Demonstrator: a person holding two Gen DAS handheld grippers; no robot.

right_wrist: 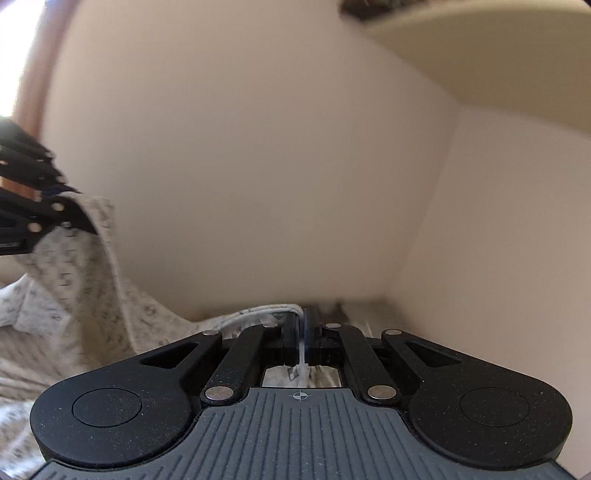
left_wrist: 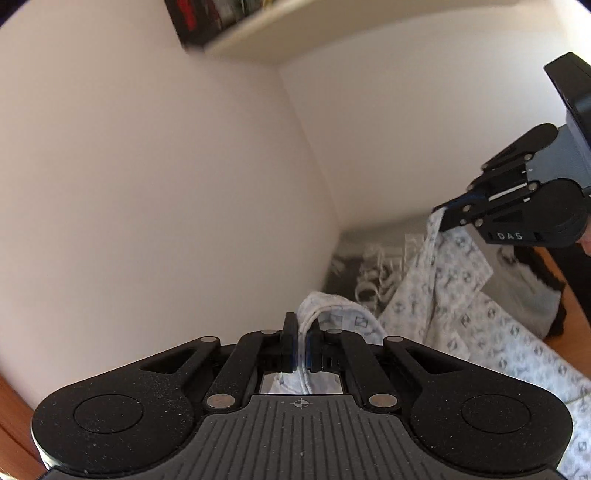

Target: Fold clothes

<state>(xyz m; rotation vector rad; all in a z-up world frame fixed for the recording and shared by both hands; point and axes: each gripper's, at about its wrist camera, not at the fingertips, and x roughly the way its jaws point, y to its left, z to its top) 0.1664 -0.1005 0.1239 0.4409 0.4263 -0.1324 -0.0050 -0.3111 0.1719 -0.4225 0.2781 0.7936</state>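
Overhead, a patterned white garment (left_wrist: 458, 306) was held lifted before a plain wall corner (left_wrist: 306, 147). The left claw (left_wrist: 301, 347) was closed tight on a seamed edge of it. The right claw (right_wrist: 303, 339) was likewise pinched shut on a thin hem; in the left wrist view it was seen gripping another edge (left_wrist: 448, 214). Cloth hung between and below both claws. A shelf (left_wrist: 280, 33) was noted above, its contents probably books, though blurred.
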